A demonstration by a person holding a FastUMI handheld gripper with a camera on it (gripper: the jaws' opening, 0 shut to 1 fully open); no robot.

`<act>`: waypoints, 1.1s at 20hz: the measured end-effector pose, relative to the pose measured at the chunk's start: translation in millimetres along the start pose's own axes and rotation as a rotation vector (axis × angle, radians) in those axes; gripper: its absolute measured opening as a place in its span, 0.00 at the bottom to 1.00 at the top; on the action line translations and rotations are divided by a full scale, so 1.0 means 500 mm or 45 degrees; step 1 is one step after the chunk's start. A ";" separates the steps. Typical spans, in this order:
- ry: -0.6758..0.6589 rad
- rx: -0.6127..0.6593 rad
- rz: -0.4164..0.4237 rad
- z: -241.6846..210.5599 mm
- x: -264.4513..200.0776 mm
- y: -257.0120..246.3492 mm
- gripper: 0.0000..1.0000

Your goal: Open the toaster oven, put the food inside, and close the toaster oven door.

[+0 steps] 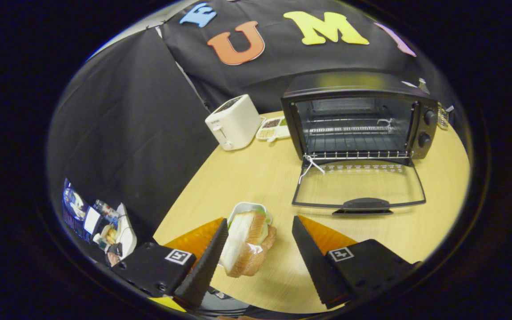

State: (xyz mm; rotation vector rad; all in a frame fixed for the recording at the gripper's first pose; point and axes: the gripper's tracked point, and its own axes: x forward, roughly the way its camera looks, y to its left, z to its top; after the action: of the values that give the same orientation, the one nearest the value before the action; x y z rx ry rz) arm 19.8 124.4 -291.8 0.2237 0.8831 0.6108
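The black toaster oven (358, 95) stands at the back of the wooden table (247, 178). Its glass door (359, 186) is folded down flat onto the table, and the wire rack (354, 142) inside is bare. A sandwich (247, 243) of white bread with green filling lies partly on a small white dish (246, 208) near the table's front. My gripper (260, 220) is open around the sandwich. The sandwich sits close against the left finger (207, 262), while a wide gap separates it from the right finger (311, 253).
A white pop-up toaster (234, 122) stands left of the oven, with a small compartment tray (274, 129) between them. A white string (311, 166) hangs at the door's left hinge. Glass items (442, 115) stand behind the oven's right side. Clutter (100, 222) lies below the table's left edge.
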 end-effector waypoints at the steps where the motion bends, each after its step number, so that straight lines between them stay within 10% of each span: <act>1: 0.068 0.048 0.033 -0.018 0.008 0.004 0.96; 4: 0.250 0.289 0.280 -0.045 0.034 0.054 0.92; 10: 0.343 0.291 0.335 -0.067 0.072 0.041 0.78; 13: 0.374 0.351 0.385 -0.075 0.080 0.046 0.52; 22: 0.246 0.490 0.512 -0.006 0.001 0.071 0.39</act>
State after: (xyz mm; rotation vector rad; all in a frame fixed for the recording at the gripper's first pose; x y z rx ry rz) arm 3.1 153.1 -279.0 0.7113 1.1523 0.8410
